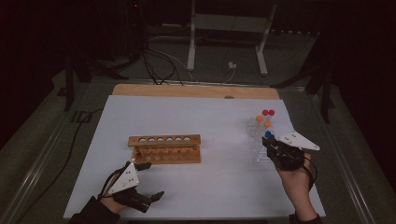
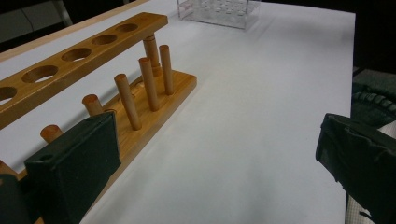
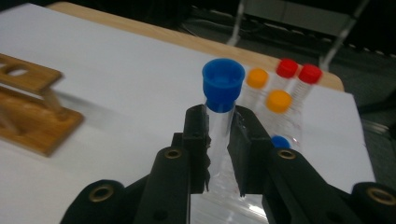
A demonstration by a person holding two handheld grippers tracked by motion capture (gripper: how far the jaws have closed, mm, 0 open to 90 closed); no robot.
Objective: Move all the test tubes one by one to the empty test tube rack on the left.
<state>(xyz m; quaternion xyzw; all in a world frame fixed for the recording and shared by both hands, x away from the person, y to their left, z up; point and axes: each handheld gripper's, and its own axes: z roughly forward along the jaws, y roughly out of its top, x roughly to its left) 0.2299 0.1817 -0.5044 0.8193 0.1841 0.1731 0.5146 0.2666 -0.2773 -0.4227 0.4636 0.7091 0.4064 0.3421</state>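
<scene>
A wooden test-tube rack (image 1: 166, 148) (image 2: 93, 70) with a row of holes and pegs stands mid-table. At the right a clear plastic rack (image 1: 259, 140) (image 2: 219, 8) holds capped tubes: red (image 3: 299, 72), orange (image 3: 279, 101) and a blue one (image 3: 280, 141). My right gripper (image 1: 270, 140) (image 3: 219, 135) is shut on a clear tube with a blue cap (image 3: 222, 84), held upright just above the clear rack. My left gripper (image 1: 152, 179) (image 2: 210, 163) rests open near the table's front left, next to the wooden rack, nothing between its jaws.
The white table sheet (image 1: 210, 177) has a wooden edge (image 1: 196, 91) at the back. Beyond it stand a white metal frame (image 1: 229, 37) and loose cables (image 1: 154, 65) on the floor. Dark stands flank the table.
</scene>
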